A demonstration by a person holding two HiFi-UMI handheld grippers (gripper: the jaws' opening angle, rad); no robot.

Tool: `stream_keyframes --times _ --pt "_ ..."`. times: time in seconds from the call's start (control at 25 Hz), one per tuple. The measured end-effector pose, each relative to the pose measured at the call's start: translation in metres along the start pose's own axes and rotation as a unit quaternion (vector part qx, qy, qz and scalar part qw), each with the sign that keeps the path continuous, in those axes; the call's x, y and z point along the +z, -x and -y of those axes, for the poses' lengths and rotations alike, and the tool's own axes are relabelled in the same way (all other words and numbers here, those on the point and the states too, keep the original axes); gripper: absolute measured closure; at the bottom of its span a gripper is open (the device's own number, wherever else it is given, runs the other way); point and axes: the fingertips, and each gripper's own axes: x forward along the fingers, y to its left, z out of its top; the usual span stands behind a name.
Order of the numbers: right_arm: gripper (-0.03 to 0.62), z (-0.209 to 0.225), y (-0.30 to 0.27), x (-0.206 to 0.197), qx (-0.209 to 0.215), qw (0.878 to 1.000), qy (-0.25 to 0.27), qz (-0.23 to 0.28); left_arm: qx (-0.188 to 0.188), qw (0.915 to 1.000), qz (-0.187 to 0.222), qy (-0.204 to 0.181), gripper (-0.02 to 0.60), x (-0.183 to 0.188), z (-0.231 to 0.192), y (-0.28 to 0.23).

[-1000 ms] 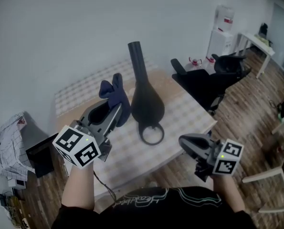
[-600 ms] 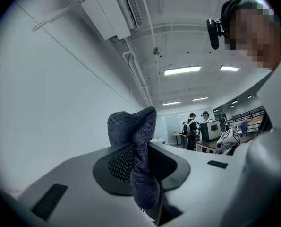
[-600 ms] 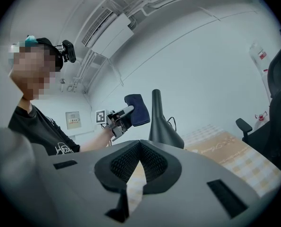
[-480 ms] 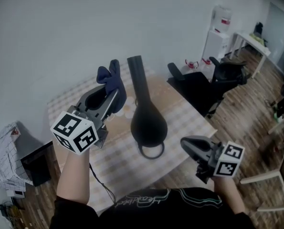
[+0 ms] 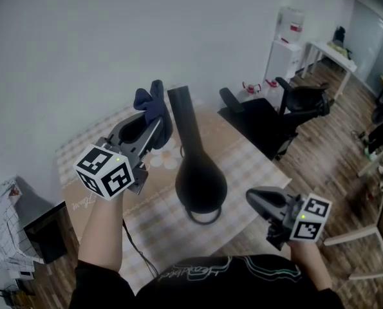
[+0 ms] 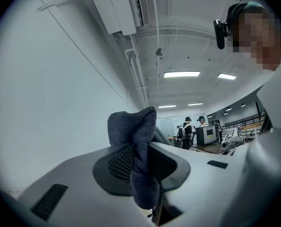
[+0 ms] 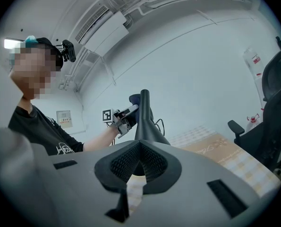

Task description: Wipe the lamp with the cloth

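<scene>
The left claw (image 5: 154,122) is held up and clamps the dark blue cloth (image 5: 150,102), which bunches past its tips. Just right of it stands the black lamp (image 5: 199,176), upright on the counter (image 5: 255,163). The right claw (image 5: 257,199), jaws together and empty, hangs low to the right of the lamp's base.

Left gripper (image 5: 156,122), grey with a black-and-white marker cube: I have it raised on a bare forearm (image 5: 102,234), tips angled up and away from me. Its jaws are clamped on a dark blue knit cloth (image 6: 133,131). Right gripper (image 5: 254,198), same build: held low near my torso, jaws closed together, nothing between them.
</scene>
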Motion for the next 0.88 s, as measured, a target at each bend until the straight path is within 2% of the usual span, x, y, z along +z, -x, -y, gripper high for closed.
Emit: stream_keyframes --times 0.32,0.88 --pt "0.583 0.002 -0.01 -0.01 -0.009 1.0 -0.003 -0.01 -0.047 0.9983 0.021 0.025 0.509 -0.004 0.004 -0.009" --pt "0.583 -0.008 -0.013 -0.02 -0.013 1.0 -0.009 -0.024 -0.091 0.9944 0.031 0.043 0.509 -0.013 0.016 -0.007"
